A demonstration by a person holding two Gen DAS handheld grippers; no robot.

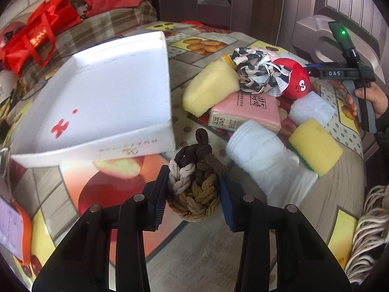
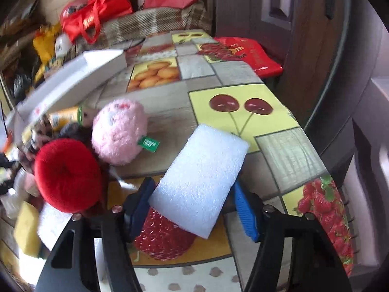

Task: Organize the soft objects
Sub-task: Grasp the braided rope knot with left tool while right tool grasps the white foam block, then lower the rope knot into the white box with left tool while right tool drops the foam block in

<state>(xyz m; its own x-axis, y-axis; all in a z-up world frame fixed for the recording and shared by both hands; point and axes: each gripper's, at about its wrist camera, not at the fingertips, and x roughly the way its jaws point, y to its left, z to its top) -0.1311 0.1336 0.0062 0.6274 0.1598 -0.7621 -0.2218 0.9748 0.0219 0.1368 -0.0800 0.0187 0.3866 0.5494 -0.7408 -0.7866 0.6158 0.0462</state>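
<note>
With my left gripper [image 1: 193,189] clamped on the bundle of hair ties [image 1: 194,185] beside the white tray [image 1: 136,146], and my right gripper [image 2: 192,202] pinching the white foam block [image 2: 199,180] by its near end above the table [image 2: 279,150], both seem readied for the tray.

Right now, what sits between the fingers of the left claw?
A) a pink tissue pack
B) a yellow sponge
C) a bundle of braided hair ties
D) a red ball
C: the left claw has the brown and beige hair ties between its pads.
</note>
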